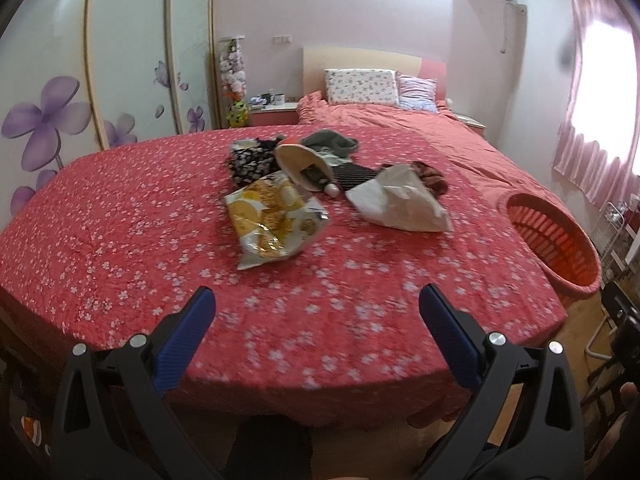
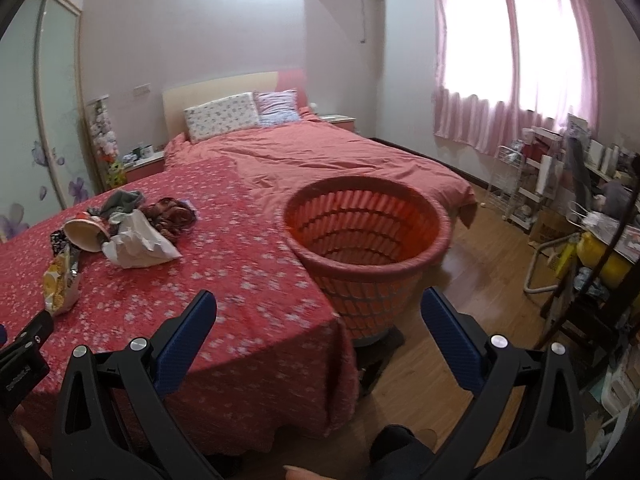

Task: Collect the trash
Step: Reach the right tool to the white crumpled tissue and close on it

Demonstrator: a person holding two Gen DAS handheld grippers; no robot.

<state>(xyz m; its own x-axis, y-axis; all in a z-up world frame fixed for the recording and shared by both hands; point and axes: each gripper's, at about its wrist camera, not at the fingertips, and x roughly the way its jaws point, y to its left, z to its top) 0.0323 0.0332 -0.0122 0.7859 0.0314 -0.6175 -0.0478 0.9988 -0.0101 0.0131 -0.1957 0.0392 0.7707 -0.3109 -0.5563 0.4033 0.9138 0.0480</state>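
Left gripper (image 1: 316,300) and right gripper (image 2: 318,304) jaws spread, empty. Advise pinching the snack bag (image 1: 272,220) by its crumpled bed-foot edge, for the orange basket (image 2: 366,256).

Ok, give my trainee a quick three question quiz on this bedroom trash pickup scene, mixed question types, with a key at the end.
1. True or false: the orange basket already holds trash.
2. Which lies nearest the left gripper? A) yellow snack bag B) white paper bag C) paper bowl
3. How do the right gripper jaws stand?

Key:
1. False; it looks empty.
2. A.
3. Open, holding nothing.
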